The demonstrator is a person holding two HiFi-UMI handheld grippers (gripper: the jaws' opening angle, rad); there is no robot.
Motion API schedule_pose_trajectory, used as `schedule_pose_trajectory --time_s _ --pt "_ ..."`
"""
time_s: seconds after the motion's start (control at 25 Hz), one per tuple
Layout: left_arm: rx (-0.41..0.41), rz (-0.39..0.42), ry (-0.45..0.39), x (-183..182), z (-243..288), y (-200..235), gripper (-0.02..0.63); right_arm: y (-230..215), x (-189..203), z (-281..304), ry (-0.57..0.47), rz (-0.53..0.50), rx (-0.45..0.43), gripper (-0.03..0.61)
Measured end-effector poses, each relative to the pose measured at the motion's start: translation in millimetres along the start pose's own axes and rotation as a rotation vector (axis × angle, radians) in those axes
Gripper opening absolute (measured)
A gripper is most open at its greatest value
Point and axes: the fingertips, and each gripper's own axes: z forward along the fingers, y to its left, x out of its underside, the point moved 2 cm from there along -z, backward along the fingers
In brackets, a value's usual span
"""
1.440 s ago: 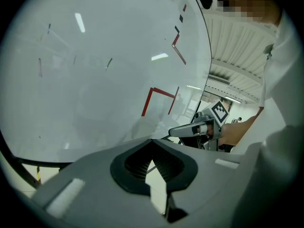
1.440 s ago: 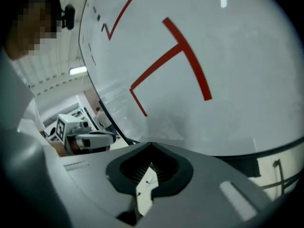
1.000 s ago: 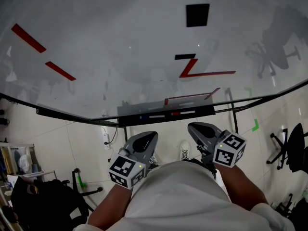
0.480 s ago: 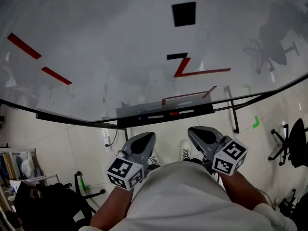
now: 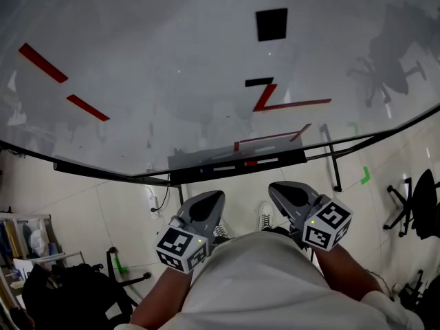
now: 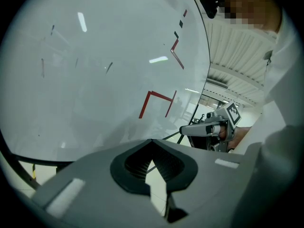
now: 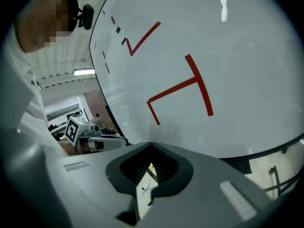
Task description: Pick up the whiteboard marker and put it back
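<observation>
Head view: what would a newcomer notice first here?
The big whiteboard fills the upper half, with red strokes at left and centre and a black square near the top. Below its ledge, the left gripper and right gripper sit side by side against the person's white shirt, both shut with nothing between the jaws.

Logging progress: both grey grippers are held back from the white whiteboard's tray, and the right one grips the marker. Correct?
No. The right gripper holds nothing; the right gripper view shows its jaws shut on empty air. It and the left gripper are held back from the dark tray.
</observation>
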Motion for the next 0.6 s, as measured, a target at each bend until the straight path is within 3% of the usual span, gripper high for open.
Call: schedule_pose_trajectory --time_s 0.28,0.6 --pt "0.059 0.029 0.013 1 -12 0 0.015 15 4 -3 -0.015 0.010 0.062 0.002" --pt "0.200 0.101 0.038 4 -29 -15 0.016 50 14 -18 -0.085 0.007 0.181 0.002"
